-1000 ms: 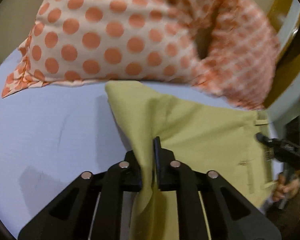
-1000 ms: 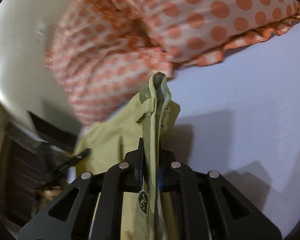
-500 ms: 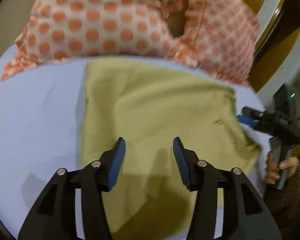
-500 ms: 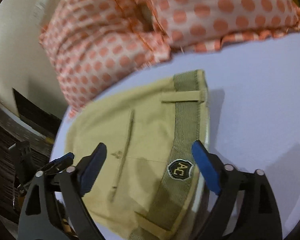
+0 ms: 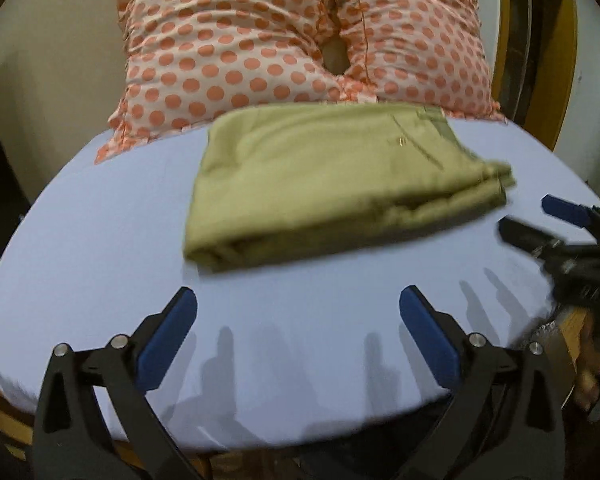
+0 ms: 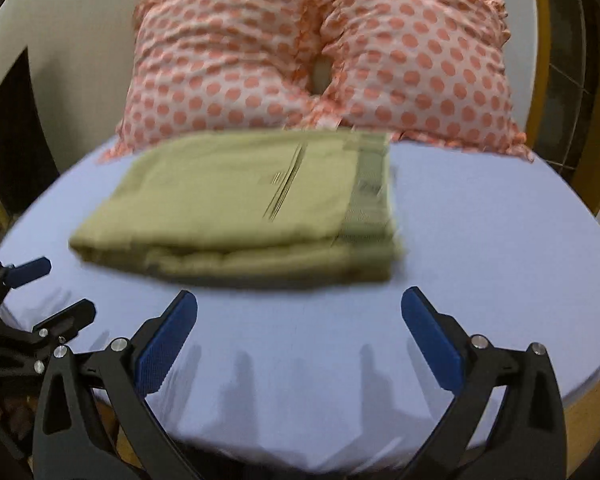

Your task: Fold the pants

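Left wrist view: left gripper [image 5: 298,304] spread wide, gripping nothing. Folded pants [image 5: 340,184] at 12 o'clock on lilac sheet [image 5: 100,240], touching dotted pillows [image 5: 300,40] beyond.

Right wrist view: right gripper [image 6: 299,304] likewise released, empty. Pants [image 6: 244,208] at 11 o'clock, blurred.

The pants [image 5: 332,176] are olive-green and folded into a thick, flat rectangle with several layers. They lie on the bed, the darker waistband [image 6: 370,188] on the right side.
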Available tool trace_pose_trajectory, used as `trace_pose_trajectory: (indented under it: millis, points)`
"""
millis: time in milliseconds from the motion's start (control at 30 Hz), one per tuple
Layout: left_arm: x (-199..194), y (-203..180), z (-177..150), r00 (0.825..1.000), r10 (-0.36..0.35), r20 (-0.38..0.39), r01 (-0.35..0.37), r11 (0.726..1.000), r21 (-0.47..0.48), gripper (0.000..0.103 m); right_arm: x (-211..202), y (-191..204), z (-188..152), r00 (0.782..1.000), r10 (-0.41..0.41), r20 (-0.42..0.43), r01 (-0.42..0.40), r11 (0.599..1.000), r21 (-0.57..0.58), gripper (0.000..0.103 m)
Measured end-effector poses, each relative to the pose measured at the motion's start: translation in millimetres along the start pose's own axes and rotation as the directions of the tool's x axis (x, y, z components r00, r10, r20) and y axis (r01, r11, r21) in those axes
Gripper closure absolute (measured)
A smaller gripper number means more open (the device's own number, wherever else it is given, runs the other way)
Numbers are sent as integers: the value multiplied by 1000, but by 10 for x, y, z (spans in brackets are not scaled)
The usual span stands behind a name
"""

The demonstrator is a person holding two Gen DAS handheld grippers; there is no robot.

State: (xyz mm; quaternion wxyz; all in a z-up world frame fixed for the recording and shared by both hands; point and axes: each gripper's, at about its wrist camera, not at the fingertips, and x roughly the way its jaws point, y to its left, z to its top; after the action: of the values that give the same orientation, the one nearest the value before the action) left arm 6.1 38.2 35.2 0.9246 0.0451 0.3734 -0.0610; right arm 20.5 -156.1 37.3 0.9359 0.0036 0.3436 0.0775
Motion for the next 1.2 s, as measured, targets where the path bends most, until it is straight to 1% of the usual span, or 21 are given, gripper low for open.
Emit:
trace_pose_trajectory:
  millis: [67,133,200,233,433,1200]
  points:
    - [61,-13,-84,1000,23,-17,-23,1000,-6,2,112,85,-108,999,-20,-35,19,1000,-5,1]
    - [112,24,-124,998,53,-28,-53,998,-26,2,178,96,-178,998,-41,-53,41,999,-3,1]
    - [121,80,-158,999,30,-24,-31,998,-62,2,202,81,-209,997,-49,-58,49,999,8,1]
    - [119,98,-166,999,32,-15,-33,997,-72,2,196,82,-233,997,-52,-59,53,999,13,1]
    - [106,83,-228,999,43,18,-41,996,-74,2,176,105,-278,996,-70,-47,71,997,23,1]
    - [119,116,-200,999,41,-16,-42,996,-73,2,174,87,-276,997,-68,-48,69,997,23,1]
